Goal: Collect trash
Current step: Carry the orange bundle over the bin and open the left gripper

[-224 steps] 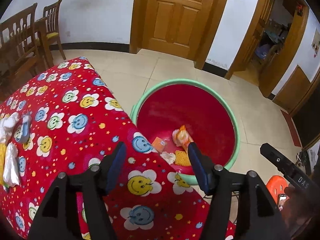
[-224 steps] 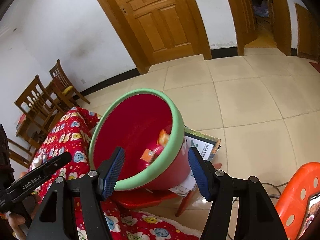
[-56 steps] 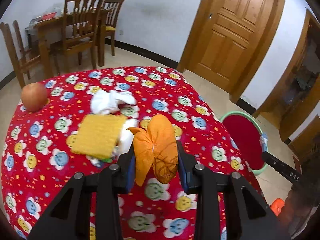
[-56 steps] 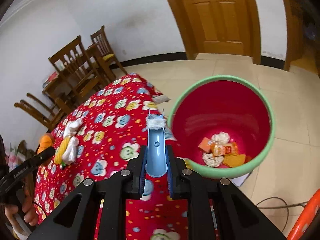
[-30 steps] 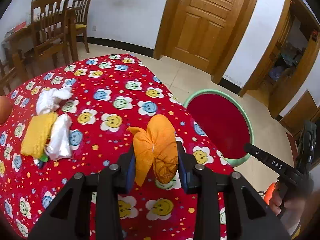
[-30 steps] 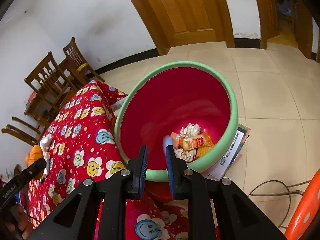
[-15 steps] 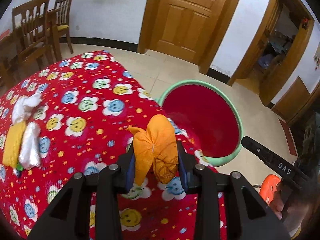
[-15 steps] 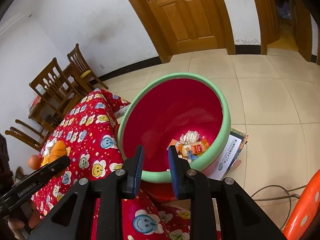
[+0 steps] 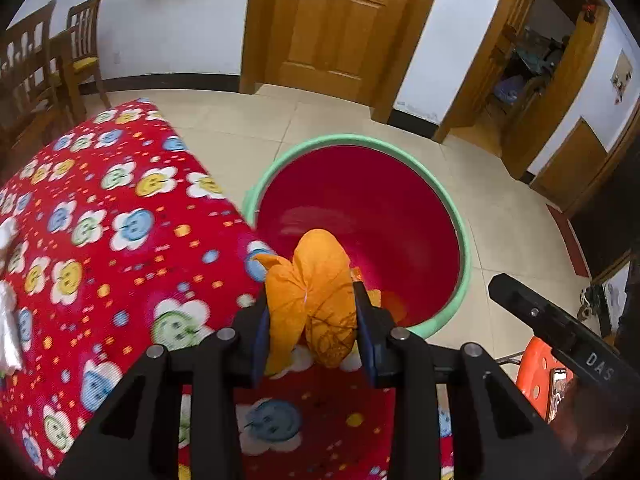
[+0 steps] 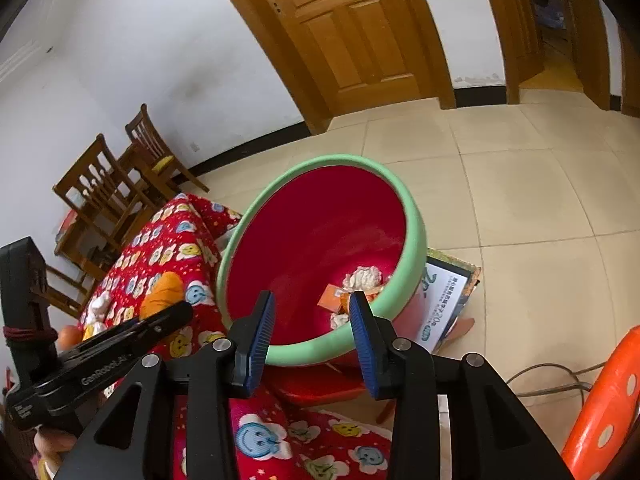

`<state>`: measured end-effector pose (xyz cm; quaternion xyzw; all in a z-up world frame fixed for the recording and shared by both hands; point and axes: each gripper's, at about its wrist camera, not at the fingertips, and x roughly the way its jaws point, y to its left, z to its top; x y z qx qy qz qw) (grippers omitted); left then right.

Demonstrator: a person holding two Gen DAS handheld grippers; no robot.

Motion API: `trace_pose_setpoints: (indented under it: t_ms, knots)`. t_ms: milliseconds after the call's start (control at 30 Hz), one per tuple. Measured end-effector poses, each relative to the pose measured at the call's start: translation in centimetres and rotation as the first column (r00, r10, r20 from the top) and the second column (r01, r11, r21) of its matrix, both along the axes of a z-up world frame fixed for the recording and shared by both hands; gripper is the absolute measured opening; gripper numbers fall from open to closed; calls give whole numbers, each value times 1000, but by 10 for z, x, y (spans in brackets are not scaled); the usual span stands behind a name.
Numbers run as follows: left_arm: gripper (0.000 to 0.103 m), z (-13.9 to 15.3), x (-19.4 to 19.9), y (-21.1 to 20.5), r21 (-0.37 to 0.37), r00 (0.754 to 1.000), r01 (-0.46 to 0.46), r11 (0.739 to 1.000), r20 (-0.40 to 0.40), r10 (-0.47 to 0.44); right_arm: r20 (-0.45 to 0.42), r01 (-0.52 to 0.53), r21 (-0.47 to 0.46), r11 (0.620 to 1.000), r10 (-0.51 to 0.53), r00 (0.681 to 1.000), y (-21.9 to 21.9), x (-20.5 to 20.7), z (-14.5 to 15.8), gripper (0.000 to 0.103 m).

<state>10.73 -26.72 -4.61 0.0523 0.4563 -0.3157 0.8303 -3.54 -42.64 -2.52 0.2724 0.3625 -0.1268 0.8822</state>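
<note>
1. Orange peel (image 9: 310, 292): pinched between the two fingers of the left tool (image 9: 312, 320), lower centre of the left wrist view. It sits in front of the near rim of the bin, over the tabletop edge. In the right wrist view the peel (image 10: 162, 294) shows at centre left, above the left tool's black body.
2. Bin (image 9: 460, 236): red inside, green rim, centre of the left view, just beside the tabletop corner. In the right view the bin (image 10: 412, 220) is tilted toward the camera, centre frame.
3. Bin contents, right view: white tissue wad (image 10: 362, 278), small orange packet (image 10: 330, 294), more wrappers partly hidden behind the right tool's finger.
4. Right tool (image 10: 312, 336): fingers spread, nothing between them, bottom centre of its view, near the bin's near rim. In the left view the right tool shows only as a black bar at lower right; can't tell its gap from there.
5. Tabletop (image 9: 120, 208): red cloth with smiley-flower print, left half of the left view. White tissue (image 9: 8, 336) at the far left edge, cropped.
6. Right view, left edge: more trash on the tabletop, a white wad (image 10: 98, 304) and something orange-red (image 10: 68, 336) beside it; too small to identify.
7. Under the bin, right view: printed box (image 10: 448, 300) on the floor, touching the bin's side.
8. Orange stool (image 10: 600, 404) at lower right; wooden chairs (image 10: 116, 184) upper left; door (image 10: 356, 36) top centre.
</note>
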Motion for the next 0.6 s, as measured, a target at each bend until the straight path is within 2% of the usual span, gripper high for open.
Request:
trace_pose_setpoints:
  t_ms: [200, 267, 400, 533, 600]
  knots:
    - [41, -6, 4, -20, 21, 1000, 22, 1000, 9, -22, -4, 16, 13, 1000, -16, 1000, -8, -2, -4, 41]
    - [50, -8, 6, -23, 26, 1000, 18, 1000, 1, -19, -4, 20, 15, 1000, -20, 1000, -10, -4, -5, 41]
    - [55, -10, 9, -24, 26, 1000, 7, 1000, -13, -7, -3, 29, 21, 999, -29, 1000, -14, -6, -6, 41]
    - [66, -9, 10, -23, 30, 1000, -17, 999, -5, 17, -1, 29, 24, 999, -29, 1000, -14, -6, -7, 42]
    - [67, -7, 10, -23, 25, 1000, -20, 999, 0, 20, 1, 27, 25, 999, -27, 1000, -13, -7, -7, 42]
